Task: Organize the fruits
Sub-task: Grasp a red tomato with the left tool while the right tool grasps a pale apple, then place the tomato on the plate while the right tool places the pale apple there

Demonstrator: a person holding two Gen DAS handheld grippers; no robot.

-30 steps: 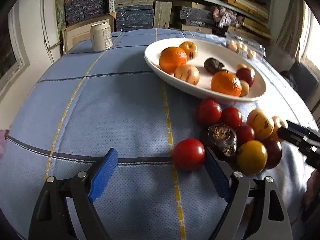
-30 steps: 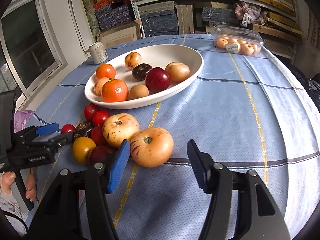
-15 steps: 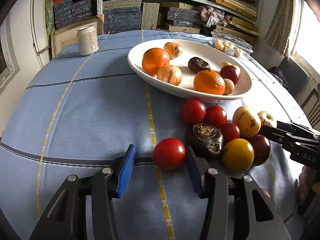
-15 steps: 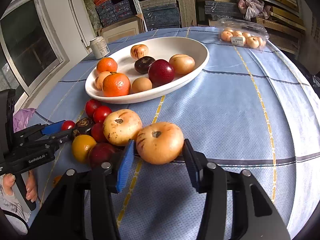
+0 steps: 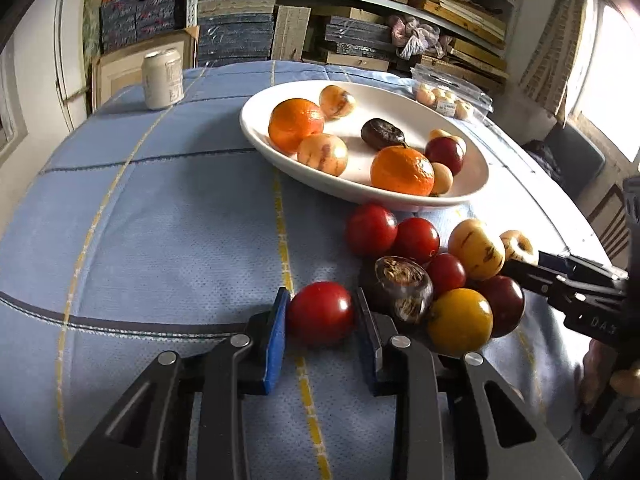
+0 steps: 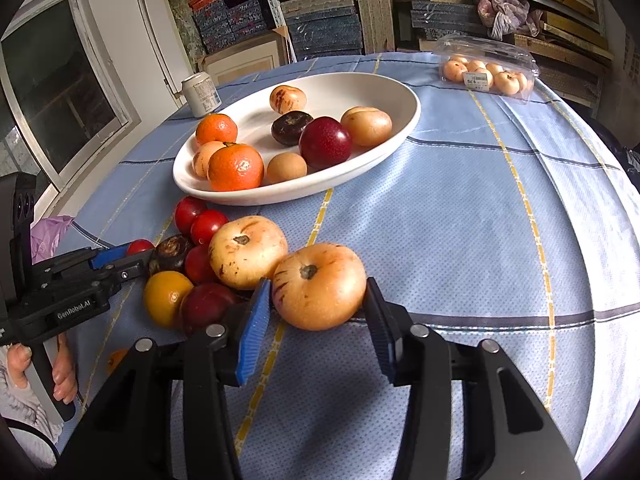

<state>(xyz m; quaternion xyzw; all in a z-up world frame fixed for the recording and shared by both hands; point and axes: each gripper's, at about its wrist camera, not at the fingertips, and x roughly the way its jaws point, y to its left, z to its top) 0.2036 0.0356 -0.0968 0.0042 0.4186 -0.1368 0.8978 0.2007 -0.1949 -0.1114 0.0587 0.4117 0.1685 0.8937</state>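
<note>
**What I can't make out**

My right gripper [image 5: 560,276] runs off the right edge of the left wrist frame. The label on the clamshell pack [image 6: 486,70], upper right, is too small to read. A small orange fruit [image 6: 117,358] sits half hidden, lower left.

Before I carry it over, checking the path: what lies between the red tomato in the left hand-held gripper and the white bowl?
In the left wrist view, only bare blue tablecloth separates the red tomato from the white bowl.
</note>
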